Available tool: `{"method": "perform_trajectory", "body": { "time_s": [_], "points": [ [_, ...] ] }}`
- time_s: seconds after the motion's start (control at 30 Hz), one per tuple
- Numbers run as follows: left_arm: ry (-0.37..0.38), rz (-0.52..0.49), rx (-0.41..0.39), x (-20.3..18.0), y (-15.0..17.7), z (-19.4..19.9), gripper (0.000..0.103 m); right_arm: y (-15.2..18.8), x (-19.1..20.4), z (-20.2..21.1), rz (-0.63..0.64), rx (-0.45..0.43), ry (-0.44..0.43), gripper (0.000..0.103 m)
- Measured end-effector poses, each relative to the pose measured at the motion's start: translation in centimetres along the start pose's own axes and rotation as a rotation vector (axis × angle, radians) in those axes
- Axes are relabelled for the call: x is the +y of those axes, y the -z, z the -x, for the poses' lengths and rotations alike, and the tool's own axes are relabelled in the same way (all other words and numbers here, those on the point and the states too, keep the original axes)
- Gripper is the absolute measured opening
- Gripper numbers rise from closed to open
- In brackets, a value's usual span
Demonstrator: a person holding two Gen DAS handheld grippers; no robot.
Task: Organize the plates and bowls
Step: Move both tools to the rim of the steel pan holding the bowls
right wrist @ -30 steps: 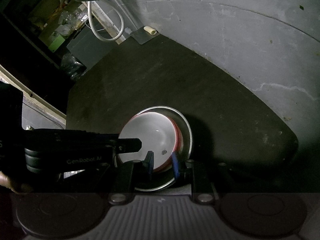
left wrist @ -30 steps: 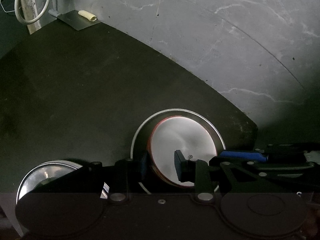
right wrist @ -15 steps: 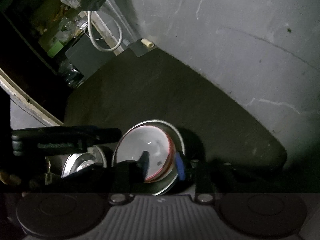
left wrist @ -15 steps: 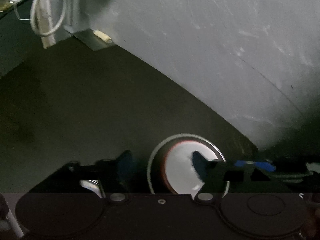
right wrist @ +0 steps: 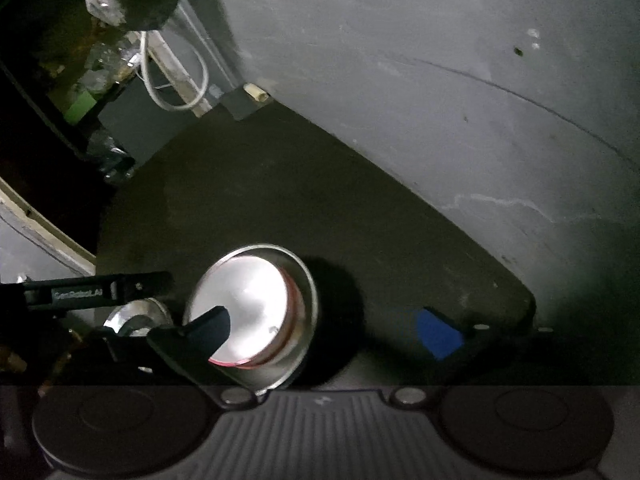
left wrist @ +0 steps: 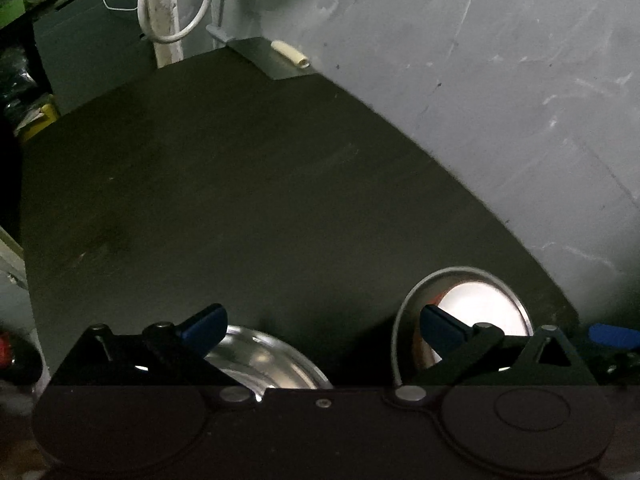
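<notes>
Release is shown: both the left gripper [left wrist: 320, 326] and right gripper [right wrist: 324, 330] are now spread, the nested bowl [right wrist: 248, 312] left beside the right one.

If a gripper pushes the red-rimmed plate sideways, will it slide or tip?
The red-rimmed plate lies flat inside the steel plate, so it probably slides, not tips. The steel rim likely stops it. Its glossy face suggests slippery jaws contact.

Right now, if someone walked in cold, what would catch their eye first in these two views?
The brightest thing is the red-rimmed bowl glaring white inside a steel plate, low and left of centre on the dark tabletop. Next, the right gripper with jaws spread wide, one blue pad beside the stack. A second steel plate gleams under the left gripper.
</notes>
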State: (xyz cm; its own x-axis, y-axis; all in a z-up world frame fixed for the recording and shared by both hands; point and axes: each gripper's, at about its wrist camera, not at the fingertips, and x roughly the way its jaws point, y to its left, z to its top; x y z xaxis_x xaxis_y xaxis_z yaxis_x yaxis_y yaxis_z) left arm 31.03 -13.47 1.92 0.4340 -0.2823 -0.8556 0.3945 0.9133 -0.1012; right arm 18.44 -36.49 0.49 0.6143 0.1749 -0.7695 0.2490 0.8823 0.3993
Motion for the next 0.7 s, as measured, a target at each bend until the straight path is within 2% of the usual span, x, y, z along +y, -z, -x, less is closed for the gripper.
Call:
{"method": "perform_trajectory", "body": {
  "time_s": [0.27,0.7],
  "points": [
    [-0.007,-0.042,0.045,-0.5,0.7,-0.7,0.102,0.7,-1.0,-0.9,-0.025,0.055,0.054,0.103],
    [-0.021,-0.101,0.076,-1.4,0.9,-1.8,0.102,1.4,-1.1,-1.5,-0.028,0.094,0.063,0.103]
  ]
}}
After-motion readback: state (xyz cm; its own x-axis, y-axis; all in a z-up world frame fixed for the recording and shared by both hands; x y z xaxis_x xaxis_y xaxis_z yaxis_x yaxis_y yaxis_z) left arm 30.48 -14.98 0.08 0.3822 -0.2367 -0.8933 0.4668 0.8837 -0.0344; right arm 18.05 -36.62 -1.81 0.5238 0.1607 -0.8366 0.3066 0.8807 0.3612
